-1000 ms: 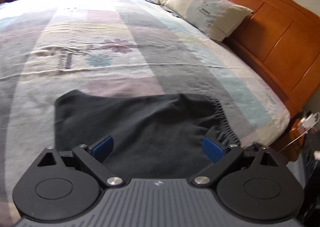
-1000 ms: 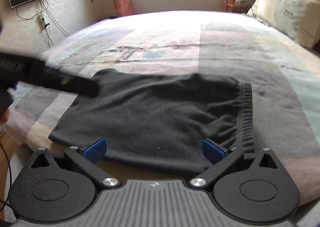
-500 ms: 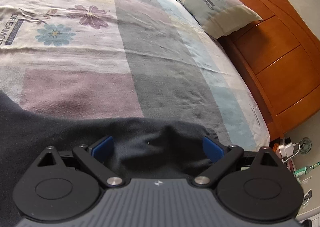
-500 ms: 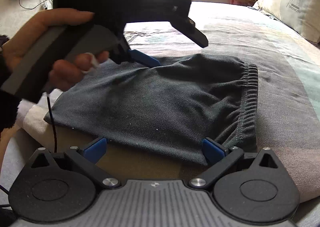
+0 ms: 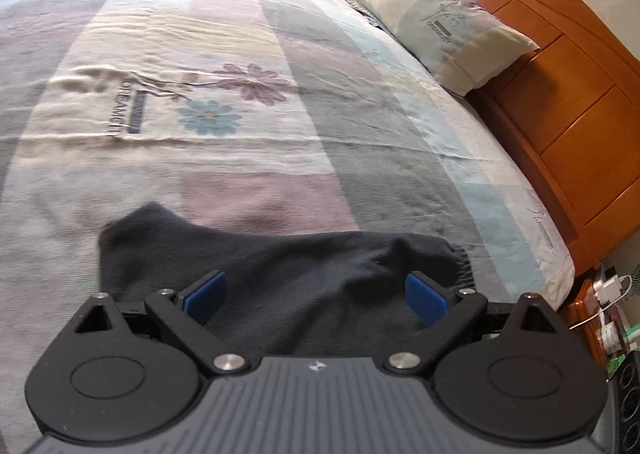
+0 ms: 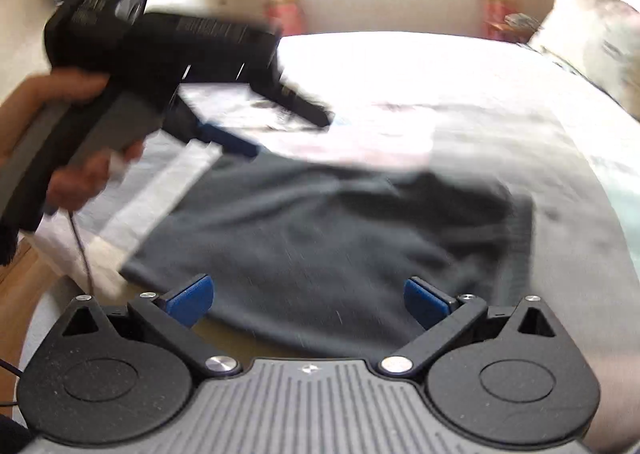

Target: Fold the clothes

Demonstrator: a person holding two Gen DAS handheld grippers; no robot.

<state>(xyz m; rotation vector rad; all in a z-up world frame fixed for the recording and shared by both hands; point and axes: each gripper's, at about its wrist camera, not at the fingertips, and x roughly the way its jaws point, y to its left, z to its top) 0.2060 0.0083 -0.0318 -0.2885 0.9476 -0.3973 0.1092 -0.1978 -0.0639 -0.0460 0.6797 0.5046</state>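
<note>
Dark grey fabric shorts with an elastic waistband [image 6: 320, 238] lie flat on the patchwork bedspread [image 5: 248, 158], directly ahead of both hand-held grippers. Left gripper [image 5: 316, 292] and right gripper [image 6: 308, 300]: blue-padded fingers spread wide, empty.

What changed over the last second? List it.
The left gripper swung in from the left edge to above the far left corner of the shorts, then pulled back a little. Nothing was grasped: both grippers remain open, the right gripper still at the near hem. The shorts stay flat on the bed, waistband to the right.
</note>
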